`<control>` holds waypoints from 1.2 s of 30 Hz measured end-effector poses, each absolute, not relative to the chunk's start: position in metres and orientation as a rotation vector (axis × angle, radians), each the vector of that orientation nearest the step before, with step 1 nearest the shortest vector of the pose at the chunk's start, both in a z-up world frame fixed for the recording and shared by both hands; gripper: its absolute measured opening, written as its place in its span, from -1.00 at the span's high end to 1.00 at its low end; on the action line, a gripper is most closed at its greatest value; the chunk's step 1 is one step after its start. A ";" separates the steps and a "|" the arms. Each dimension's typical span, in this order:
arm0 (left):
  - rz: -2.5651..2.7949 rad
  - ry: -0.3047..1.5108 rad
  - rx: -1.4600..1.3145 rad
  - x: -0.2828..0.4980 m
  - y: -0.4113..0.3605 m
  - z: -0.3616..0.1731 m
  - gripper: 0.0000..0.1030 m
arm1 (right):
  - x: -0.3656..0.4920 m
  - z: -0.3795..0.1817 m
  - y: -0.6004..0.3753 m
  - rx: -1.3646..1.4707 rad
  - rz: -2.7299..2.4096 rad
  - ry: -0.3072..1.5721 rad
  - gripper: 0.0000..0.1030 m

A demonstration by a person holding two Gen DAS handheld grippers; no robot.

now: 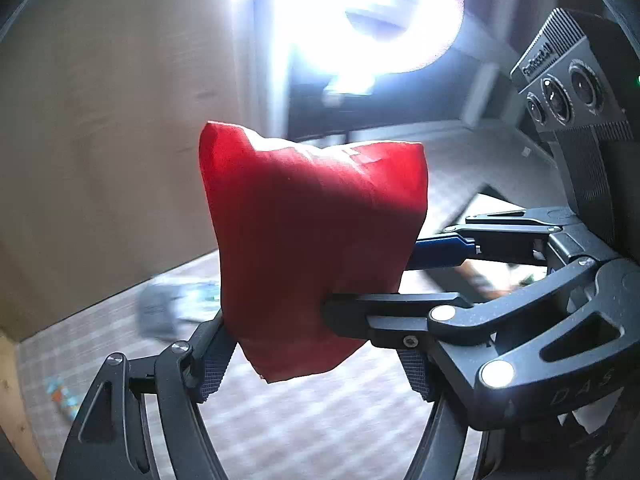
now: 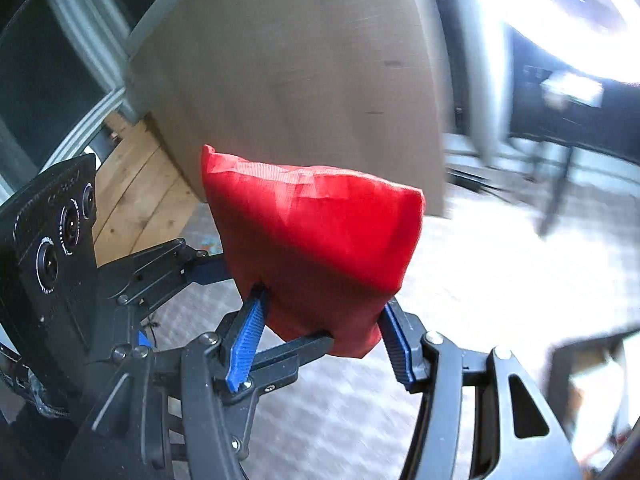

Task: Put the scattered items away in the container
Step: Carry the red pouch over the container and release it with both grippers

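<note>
Checked cloth (image 1: 328, 420) covered the floor, all blurred, with a big brown board (image 2: 296, 80) behind. A red fabric pouch (image 1: 312, 248) was up in the air, pinched from 2 sides: the left gripper (image 1: 316, 356) clamped its lower end, the right gripper (image 2: 320, 332) crosswise on the same bulge. Probably 2 grips because it's floppy. Couldn't spot the container for sure.

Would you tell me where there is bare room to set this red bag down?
The checked surface is bare below the bag, and in the right view between the brown panel and the dark box. It is crowded around the blurred clutter at the panel's foot.
</note>
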State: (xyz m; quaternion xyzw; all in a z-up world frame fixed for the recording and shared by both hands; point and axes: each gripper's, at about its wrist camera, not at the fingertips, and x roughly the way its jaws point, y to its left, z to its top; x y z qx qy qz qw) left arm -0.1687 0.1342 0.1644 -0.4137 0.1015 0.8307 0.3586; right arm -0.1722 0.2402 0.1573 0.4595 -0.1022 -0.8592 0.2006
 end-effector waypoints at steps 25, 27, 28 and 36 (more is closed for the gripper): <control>1.877 0.247 -1.137 -0.051 0.386 0.181 -0.27 | 0.016 0.179 0.577 1.527 -2.856 -0.468 -0.09; 1.893 0.229 -1.141 -0.051 0.381 0.180 -0.27 | 0.020 0.179 0.588 1.523 -2.855 -0.499 -0.09; 1.902 0.222 -1.142 -0.048 0.380 0.180 -0.27 | 0.020 0.179 0.588 1.523 -2.860 -0.490 -0.09; 2.017 0.215 -1.176 -0.056 0.336 0.169 -0.27 | 0.022 0.183 0.577 1.456 -2.828 -0.462 -0.09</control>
